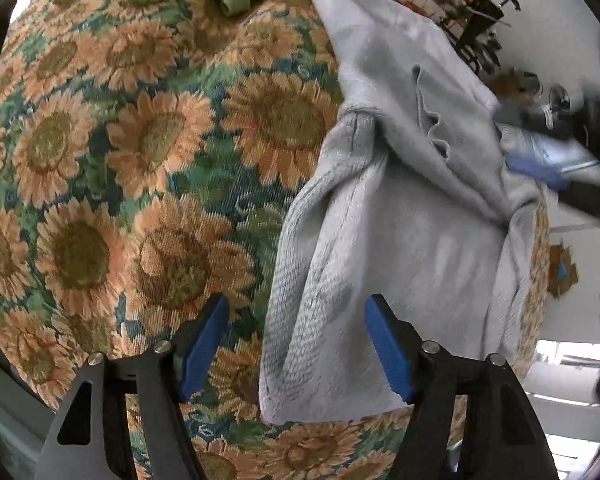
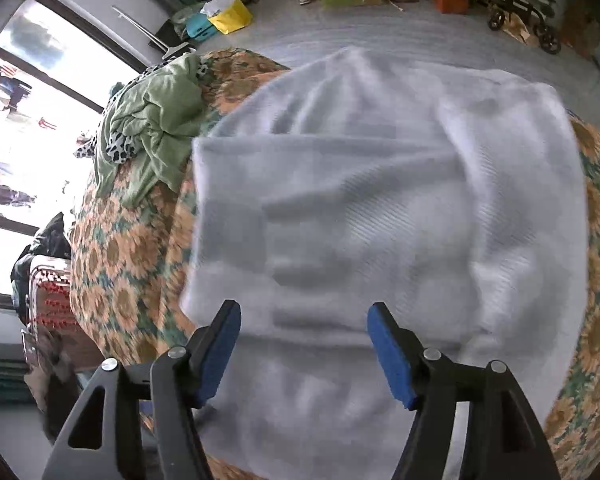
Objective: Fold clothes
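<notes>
Grey garment lies on sunflower cloth. L gripper & R gripper both over garment, jaws apart, gripping nothing. Green garment beyond it.

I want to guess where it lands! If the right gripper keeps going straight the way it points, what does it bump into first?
Most likely the pale grey garment spread on the sunflower cloth. The right gripper points down at it with open jaws, nothing between them. The view is blurred, so depth is uncertain.
</notes>
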### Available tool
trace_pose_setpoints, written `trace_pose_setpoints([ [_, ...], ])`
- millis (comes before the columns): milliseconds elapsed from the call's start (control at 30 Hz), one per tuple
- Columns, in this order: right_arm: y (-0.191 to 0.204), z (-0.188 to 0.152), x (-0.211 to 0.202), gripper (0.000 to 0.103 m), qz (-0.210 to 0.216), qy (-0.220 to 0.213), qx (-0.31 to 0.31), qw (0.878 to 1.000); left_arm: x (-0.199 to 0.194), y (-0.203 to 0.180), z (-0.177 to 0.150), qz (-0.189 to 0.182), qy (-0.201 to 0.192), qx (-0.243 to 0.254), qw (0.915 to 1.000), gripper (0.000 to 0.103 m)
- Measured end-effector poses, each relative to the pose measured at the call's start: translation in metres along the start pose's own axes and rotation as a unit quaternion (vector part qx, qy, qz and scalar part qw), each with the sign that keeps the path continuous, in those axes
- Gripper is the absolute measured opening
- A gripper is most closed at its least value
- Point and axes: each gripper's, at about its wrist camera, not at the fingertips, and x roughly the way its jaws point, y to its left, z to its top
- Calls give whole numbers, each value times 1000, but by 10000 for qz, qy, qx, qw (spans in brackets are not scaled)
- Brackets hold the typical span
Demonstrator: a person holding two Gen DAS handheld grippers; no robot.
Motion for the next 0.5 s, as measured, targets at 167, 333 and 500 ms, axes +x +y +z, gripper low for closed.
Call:
trace_pose_setpoints([
  [167, 22, 7, 16, 80, -549, 45, -257, 9981, 1, 5, -11, -162, 53, -215, 9996, 22],
  [333, 55, 24, 40, 80, -1007, 46, -686, 9925, -5, 30, -16, -1007, -10, -1068, 9892, 11],
  [500, 91, 47, 71, 80, -1417, 8, -1103, 9838, -5, 46, -17, -1321, 23, -1425, 9809, 11],
])
